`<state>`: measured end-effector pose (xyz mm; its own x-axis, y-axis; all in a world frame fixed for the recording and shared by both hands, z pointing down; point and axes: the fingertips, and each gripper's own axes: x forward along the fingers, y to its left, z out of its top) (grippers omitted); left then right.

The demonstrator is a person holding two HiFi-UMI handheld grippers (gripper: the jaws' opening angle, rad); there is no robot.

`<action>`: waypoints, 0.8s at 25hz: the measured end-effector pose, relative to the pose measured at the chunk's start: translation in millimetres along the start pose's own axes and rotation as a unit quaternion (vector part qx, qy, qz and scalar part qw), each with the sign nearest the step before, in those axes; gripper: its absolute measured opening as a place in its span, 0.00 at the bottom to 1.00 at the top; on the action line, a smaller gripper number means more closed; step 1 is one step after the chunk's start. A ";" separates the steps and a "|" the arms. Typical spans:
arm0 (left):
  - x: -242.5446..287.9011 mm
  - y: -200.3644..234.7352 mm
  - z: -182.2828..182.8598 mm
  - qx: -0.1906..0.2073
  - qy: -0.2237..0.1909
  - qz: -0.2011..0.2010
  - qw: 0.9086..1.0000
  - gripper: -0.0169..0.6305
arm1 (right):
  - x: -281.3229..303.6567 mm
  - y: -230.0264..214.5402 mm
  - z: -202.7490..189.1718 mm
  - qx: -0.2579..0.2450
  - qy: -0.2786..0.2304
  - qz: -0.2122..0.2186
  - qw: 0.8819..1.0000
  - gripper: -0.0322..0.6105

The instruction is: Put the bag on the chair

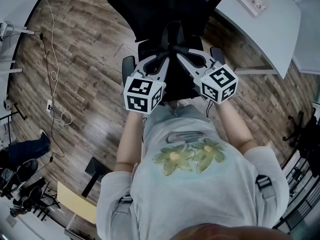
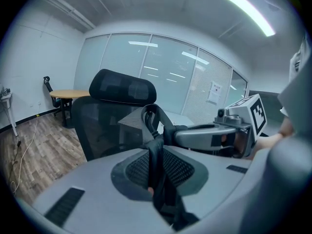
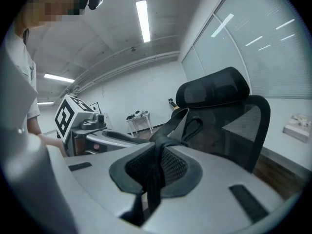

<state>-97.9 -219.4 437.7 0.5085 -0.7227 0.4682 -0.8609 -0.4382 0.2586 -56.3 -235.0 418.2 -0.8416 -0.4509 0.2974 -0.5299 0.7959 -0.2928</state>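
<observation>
Grip: left gripper and right gripper both pinch narrow on straps of bag; likely limp, light; straps best hold.

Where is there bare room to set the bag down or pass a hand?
Free: wood floor between the chair and the cable; most of the white desk right of the chair. Crowded: between the armrests, where the left gripper and right gripper, both shut on the bag, fill the space.
</observation>
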 end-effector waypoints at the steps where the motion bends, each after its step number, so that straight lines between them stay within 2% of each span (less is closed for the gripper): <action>1: 2.0 2.3 -2.2 -0.001 0.004 -0.001 1.000 0.14 | 2.9 -2.0 -1.8 0.002 0.004 -0.002 1.000 0.11; 11: 22.9 14.5 -25.1 -0.013 0.035 -0.010 0.999 0.14 | 20.6 -22.6 -24.3 0.028 0.035 -0.017 0.999 0.11; 20: 36.3 25.9 -47.6 -0.034 0.053 0.001 0.998 0.14 | 32.6 -32.8 -47.9 0.046 0.062 -0.017 0.997 0.11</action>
<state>-102.7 -231.5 501.6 0.5059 -0.6607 0.5546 -0.8625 -0.3973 0.3135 -61.4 -256.4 481.1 -0.8066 -0.4187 0.4173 -0.5699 0.7385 -0.3604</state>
